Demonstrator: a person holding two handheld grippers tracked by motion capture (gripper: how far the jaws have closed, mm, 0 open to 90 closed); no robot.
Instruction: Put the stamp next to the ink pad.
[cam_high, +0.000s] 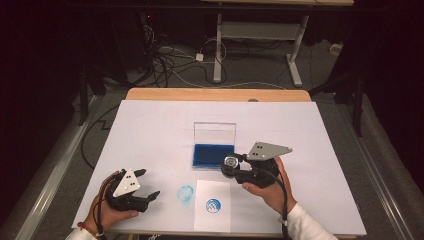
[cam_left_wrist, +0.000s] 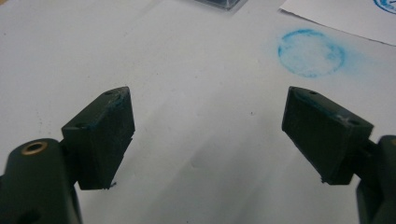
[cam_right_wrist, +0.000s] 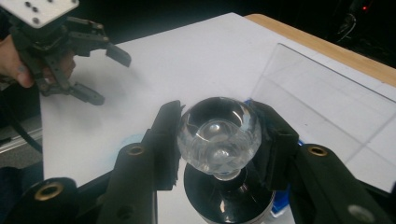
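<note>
Two grippers in play: right gripper (cam_high: 235, 167) clamps glass-knobbed stamp (cam_right_wrist: 219, 135) at blue ink pad (cam_high: 212, 155) front edge — inking step. Next: carry to paper sheet (cam_high: 212, 217), press squarely. Left gripper (cam_high: 145, 187) wide, idle.

Two grippers are over the table: the left gripper (cam_high: 150, 184) and the right gripper (cam_high: 231, 164). There is one stamp (cam_right_wrist: 219, 135) with a clear knob, one blue ink pad (cam_high: 213, 155) with a raised clear lid, one sheet of paper (cam_high: 212, 206), and two blue round prints: one on the paper (cam_high: 213, 205), one on the table cover (cam_high: 185, 193).
</note>
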